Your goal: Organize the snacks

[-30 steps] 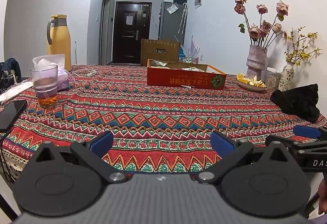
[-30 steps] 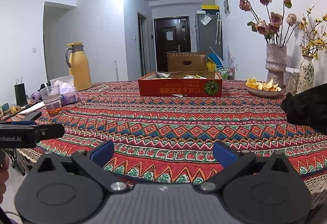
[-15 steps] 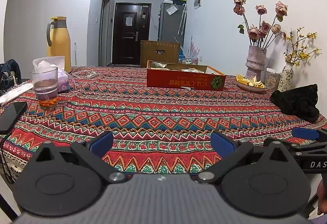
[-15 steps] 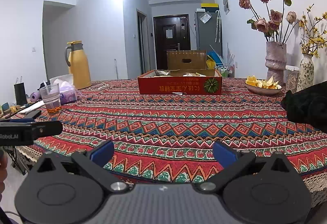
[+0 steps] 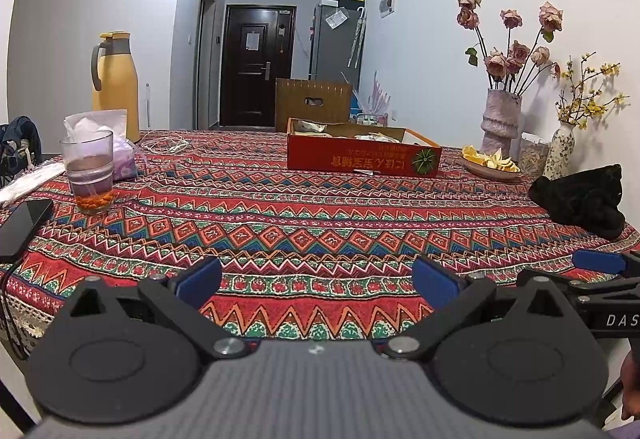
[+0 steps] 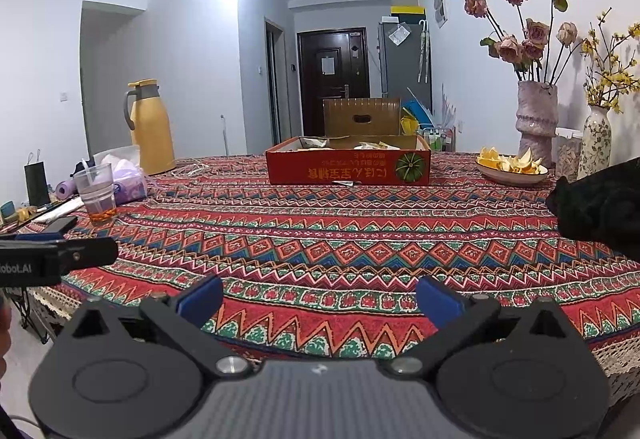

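Observation:
A shallow red cardboard box (image 5: 363,158) holding snack packets stands at the far middle of the table, also in the right wrist view (image 6: 347,166). A small packet (image 6: 346,182) lies at its front edge. My left gripper (image 5: 318,281) is open and empty over the table's near edge. My right gripper (image 6: 320,301) is open and empty beside it, also near the front edge. Each gripper's side shows in the other's view.
A patterned tablecloth (image 5: 304,215) covers the table. A glass of tea (image 5: 89,171), tissue pack (image 5: 120,159), yellow jug (image 5: 114,79) and phone (image 5: 22,227) sit left. A peel-filled dish (image 5: 490,163), two vases (image 5: 500,123) and a black cloth bundle (image 5: 580,199) sit right.
Both grippers have drifted slightly; the box and table sit a little lower in both views. Both jaws stay open.

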Motion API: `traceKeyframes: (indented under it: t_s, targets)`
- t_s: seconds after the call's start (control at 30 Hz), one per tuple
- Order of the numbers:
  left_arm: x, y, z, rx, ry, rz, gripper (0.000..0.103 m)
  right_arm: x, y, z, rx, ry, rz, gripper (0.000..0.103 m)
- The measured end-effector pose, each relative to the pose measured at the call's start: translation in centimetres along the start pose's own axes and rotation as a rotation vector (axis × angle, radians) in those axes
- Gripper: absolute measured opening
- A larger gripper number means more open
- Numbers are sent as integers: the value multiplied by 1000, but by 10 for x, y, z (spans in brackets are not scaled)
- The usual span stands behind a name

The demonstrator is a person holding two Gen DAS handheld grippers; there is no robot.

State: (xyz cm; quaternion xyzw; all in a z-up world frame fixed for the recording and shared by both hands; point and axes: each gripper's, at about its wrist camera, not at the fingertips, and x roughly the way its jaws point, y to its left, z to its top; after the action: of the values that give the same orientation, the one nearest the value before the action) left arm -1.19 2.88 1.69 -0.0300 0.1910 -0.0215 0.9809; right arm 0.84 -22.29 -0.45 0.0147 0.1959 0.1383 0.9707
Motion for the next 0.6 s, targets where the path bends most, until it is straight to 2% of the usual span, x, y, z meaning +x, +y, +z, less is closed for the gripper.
traceKeyframes:
  t_s: [0.6]
  targets:
    - [0,2,2,-1,-3,-2,103,-1,0,1,-10,-4,-8,103]
